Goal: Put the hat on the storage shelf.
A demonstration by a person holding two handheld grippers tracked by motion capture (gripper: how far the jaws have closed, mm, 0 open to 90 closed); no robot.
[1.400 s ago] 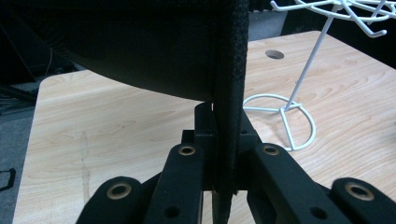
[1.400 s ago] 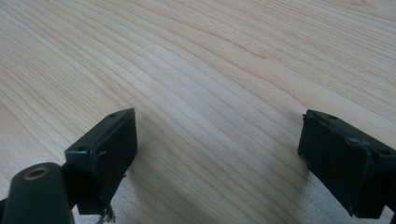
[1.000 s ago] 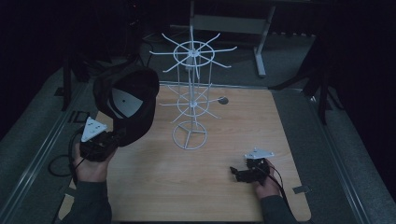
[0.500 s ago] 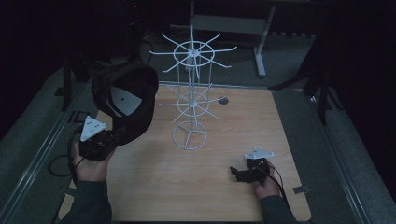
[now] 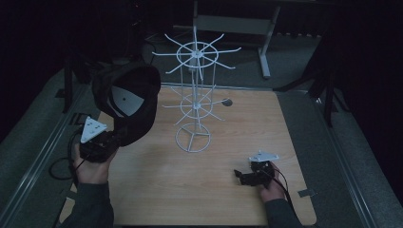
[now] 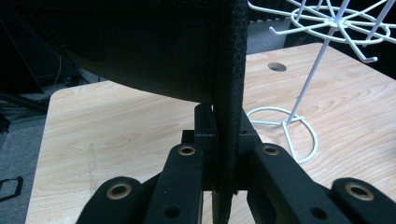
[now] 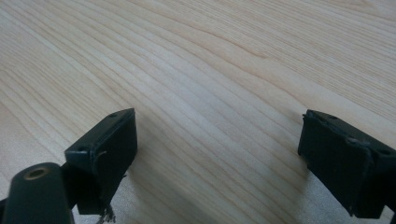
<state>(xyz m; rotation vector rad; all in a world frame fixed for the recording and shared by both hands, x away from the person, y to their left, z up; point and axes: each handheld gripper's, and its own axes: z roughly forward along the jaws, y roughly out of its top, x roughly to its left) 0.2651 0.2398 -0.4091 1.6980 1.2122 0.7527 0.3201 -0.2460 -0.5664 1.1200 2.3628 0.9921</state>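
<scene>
- Cap, black with a pale lining patch inside, was held up at the left of the table, its hollow turned toward the high camera; it hung above the left near part of the wooden top, to the left of the wire rack and apart from it
- left gripper sat in the person's left hand at the near left; its jaws were closed on the cap's edge, and in the left gripper view the thick black band of the cap ran straight down between the two black jaws, pinched from both sides
- right gripper rested low at the near right of the table, held by the right hand; in the right gripper view its jaws stood wide apart with bare wood between them, gripping nothing
- the white rack stood on its round base ring near the table's middle, with two tiers of spoke hooks, the upper one wider; no hook carried anything that could be seen
- a small round hole lay in the tabletop just right of the rack's lower tier
- beyond the far edge the room was dark; a grey bench frame showed faintly there
</scene>
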